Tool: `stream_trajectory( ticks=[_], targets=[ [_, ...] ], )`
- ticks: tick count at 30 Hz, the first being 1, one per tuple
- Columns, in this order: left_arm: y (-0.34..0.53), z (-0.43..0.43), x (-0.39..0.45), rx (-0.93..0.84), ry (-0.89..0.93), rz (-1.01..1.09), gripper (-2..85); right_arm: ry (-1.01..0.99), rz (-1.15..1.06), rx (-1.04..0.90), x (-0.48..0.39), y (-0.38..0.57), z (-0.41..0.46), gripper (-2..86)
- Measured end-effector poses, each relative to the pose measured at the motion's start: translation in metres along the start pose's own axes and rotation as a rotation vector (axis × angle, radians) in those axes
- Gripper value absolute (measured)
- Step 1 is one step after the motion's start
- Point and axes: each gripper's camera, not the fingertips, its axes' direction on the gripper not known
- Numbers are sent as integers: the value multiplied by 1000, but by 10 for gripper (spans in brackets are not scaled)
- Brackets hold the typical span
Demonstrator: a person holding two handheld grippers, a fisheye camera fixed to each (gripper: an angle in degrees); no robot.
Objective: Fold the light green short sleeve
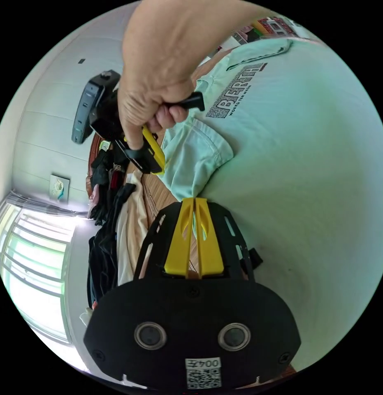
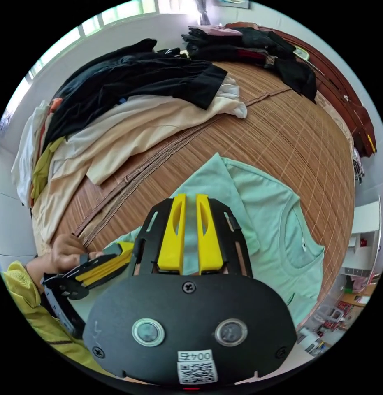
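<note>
Left gripper view: left gripper (image 1: 194,203) clamped on an edge of the light green short sleeve (image 1: 290,164); a hand (image 1: 158,82) holding the right gripper (image 1: 152,154) beyond.

Right gripper view: right gripper (image 2: 190,201) pinching shirt fabric over the woven mat (image 2: 282,131); clothes pile (image 2: 117,98) beyond.

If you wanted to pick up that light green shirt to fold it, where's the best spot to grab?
Probably the folded side edge of the light green shirt, near the short sleeve. It lies flat on the woven mat, so come in low from the side, jaws straddling the doubled edge.
</note>
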Motion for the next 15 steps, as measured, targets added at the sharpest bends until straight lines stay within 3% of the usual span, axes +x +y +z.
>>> stream_trajectory(
  ticks=[4, 7, 15],
  targets=[
    [-8, -1, 9, -51, -8, 89, 9, 69, -26, 16, 4, -29, 5, 61],
    [-11, -3, 21, -83, -45, 159, 9, 6, -14, 0, 20, -40, 8, 63],
    [-7, -4, 17, -62, -12, 115, 9, -56, 109, 120, 76, -7, -25, 60]
  ],
)
